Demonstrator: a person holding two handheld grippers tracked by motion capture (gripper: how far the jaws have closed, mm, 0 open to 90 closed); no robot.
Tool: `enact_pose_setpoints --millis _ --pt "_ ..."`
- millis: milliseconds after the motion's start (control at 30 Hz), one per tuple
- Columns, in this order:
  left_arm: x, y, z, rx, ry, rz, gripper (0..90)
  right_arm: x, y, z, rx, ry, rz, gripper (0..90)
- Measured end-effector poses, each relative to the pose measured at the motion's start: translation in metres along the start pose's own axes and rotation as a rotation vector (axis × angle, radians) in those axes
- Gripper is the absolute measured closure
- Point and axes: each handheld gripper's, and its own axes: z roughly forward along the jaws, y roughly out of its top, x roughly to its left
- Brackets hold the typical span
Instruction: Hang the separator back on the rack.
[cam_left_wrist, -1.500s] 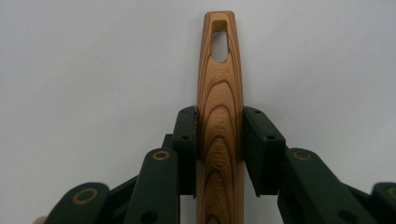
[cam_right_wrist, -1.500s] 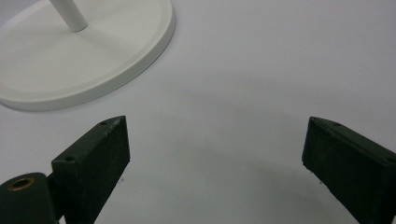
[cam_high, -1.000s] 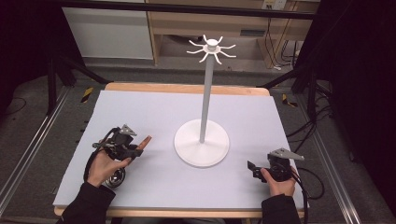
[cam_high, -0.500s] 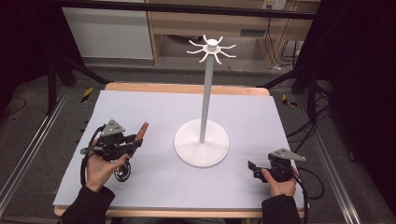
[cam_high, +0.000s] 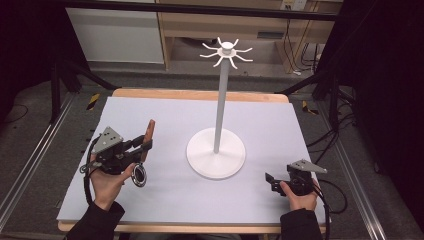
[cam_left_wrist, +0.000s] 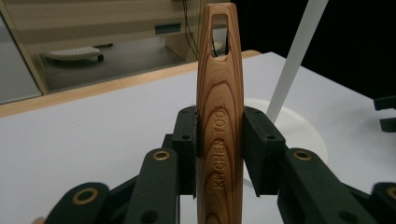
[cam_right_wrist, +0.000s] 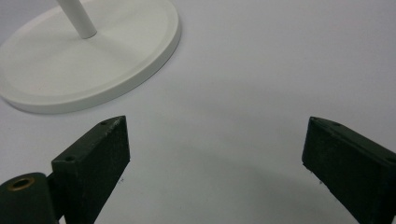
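Left tool (cam_high: 145, 145) clamped closed; right tool (cam_high: 270, 181) spread wide.

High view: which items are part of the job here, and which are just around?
In play:
- wooden-handled utensil, clamped in the left gripper
- white hook stand, hooks at top free
- right gripper, open, resting on the table

Just around:
- shelving behind the table
- floor cables
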Motion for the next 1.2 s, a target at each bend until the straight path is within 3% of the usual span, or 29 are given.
enact_pose_setpoints --millis 267,533,867,1200 --pt "-0.005 0.013 -0.005 -0.078 -0.012 -0.013 67.6 -0.001 0.0 -0.001 -0.006 0.004 0.01 8.0" --pt "-0.016 0.042 -0.006 -0.15 -0.047 0.003 67.6 -0.001 -0.001 0.002 -0.003 0.006 0.001 8.0" --pt "-0.035 0.07 0.001 -0.177 -0.068 0.057 67.6 0.0 -0.001 0.003 0.003 0.005 -0.002 8.0" --pt "-0.045 0.093 0.003 -0.21 -0.09 0.086 67.6 0.001 -0.001 0.003 0.006 0.01 -0.002 7.9"
